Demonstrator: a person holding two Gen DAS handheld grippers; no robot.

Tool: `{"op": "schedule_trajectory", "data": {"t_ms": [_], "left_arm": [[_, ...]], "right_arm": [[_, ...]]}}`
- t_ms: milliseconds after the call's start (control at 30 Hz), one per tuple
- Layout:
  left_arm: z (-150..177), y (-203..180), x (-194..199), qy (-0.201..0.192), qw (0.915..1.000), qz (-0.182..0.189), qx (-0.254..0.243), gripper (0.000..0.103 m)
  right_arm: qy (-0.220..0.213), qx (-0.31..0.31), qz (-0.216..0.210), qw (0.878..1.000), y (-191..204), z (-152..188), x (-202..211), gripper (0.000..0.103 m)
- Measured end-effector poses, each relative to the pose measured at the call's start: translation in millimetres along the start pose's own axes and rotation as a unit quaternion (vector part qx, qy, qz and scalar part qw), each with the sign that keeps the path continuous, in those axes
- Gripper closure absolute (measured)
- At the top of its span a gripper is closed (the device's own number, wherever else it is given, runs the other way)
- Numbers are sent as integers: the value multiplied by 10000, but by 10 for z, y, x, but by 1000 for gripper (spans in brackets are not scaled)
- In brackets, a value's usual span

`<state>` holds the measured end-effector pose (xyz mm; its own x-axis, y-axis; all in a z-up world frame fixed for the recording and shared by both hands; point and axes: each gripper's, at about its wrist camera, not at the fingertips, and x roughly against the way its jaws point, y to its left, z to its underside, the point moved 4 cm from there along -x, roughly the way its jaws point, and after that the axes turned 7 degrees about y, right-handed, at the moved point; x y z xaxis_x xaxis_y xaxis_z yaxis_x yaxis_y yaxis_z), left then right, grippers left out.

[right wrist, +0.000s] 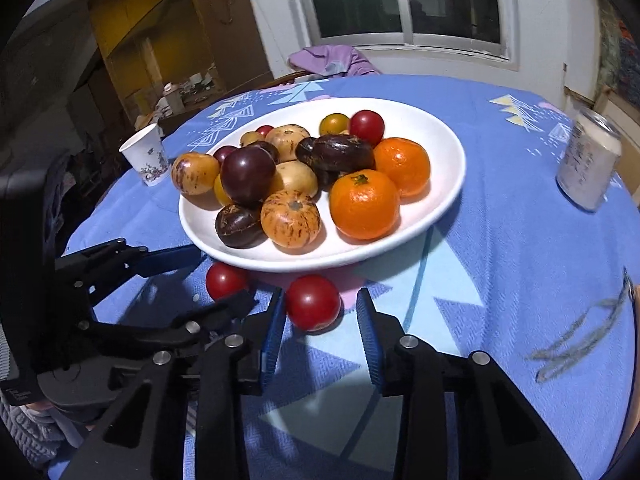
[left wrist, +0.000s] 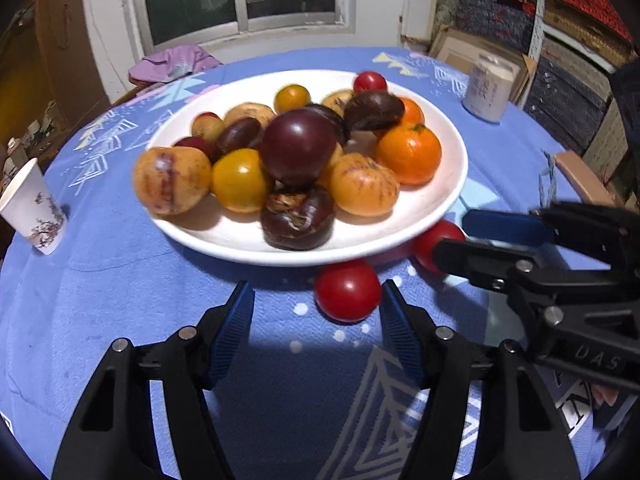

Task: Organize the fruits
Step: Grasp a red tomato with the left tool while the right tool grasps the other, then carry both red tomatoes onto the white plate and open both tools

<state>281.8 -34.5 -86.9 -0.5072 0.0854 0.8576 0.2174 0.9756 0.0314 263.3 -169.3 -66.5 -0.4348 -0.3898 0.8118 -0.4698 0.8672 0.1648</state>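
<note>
Two red tomatoes sit on the tablecloth at the white plate's six o'clock edge. Right gripper brackets one tomato, pads not yet pressing; left gripper gapes around the other tomato. Uneven squeeze could roll either away.

Two hand-held grippers of matte black plastic, the left gripper and the right gripper, each with two angular fingers faced with ribbed blue pads. Round silver screw heads mark the pivots, and slot-shaped cut-outs run along the black arms. The right gripper's body bears faint raised lettering; a grey knitted sleeve shows behind the left gripper.
</note>
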Motion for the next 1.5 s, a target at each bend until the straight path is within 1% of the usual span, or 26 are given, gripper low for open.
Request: {"op": "schedule_trajectory", "data": {"t_ms": [67,200,300,333,367,533,567,633,667,700,900,1167,1333,1500], "left_arm": [[-6,-43,8,-34,9999,-93,-135,39],[-25,-106,8,-67,9995,-89,-281,39],[-41,-146,8,-95,9991,-86,-399,42],[-43,-150,6,-85,9991,-16,-414,44],[-45,-153,6,-82,9990,46,-431,46],[-56,-143,-13,-51,9987,198,-476,49],[-58,-147,-19,-52,9985,241,-483,52],[-61,-145,-18,-64,9986,229,-470,55],[-64,-148,-18,-71,9986,245,-472,62],[-63,-151,-11,-85,9984,262,-487,72],[-48,-152,8,-124,9983,252,-503,73],[7,-154,89,-252,9983,67,-522,73],[47,-155,202,-436,9976,-115,-529,73],[83,-133,377,-666,9965,-241,-449,73]], "right_arm": [[127,33,-171,9998,11,-44,-75,67],[267,-106,-429,9987,-29,-25,-122,67],[268,-112,-451,9986,-30,0,-95,69],[282,-131,-499,9983,-26,7,-90,72],[317,-174,-555,9978,-27,12,-94,72],[326,-237,-562,9976,-32,14,-103,73],[319,-258,-555,9976,-33,11,-99,73],[316,-267,-532,9977,-27,10,-92,73],[313,-266,-523,9978,-28,17,-83,73],[312,-279,-497,9979,-36,21,-77,73],[313,-336,-504,9977,-54,31,-66,73],[265,-347,-433,9981,-55,51,-30,73],[106,-394,-401,9984,-45,90,100,73],[-180,-477,-408,9979,-6,181,328,73]]}}
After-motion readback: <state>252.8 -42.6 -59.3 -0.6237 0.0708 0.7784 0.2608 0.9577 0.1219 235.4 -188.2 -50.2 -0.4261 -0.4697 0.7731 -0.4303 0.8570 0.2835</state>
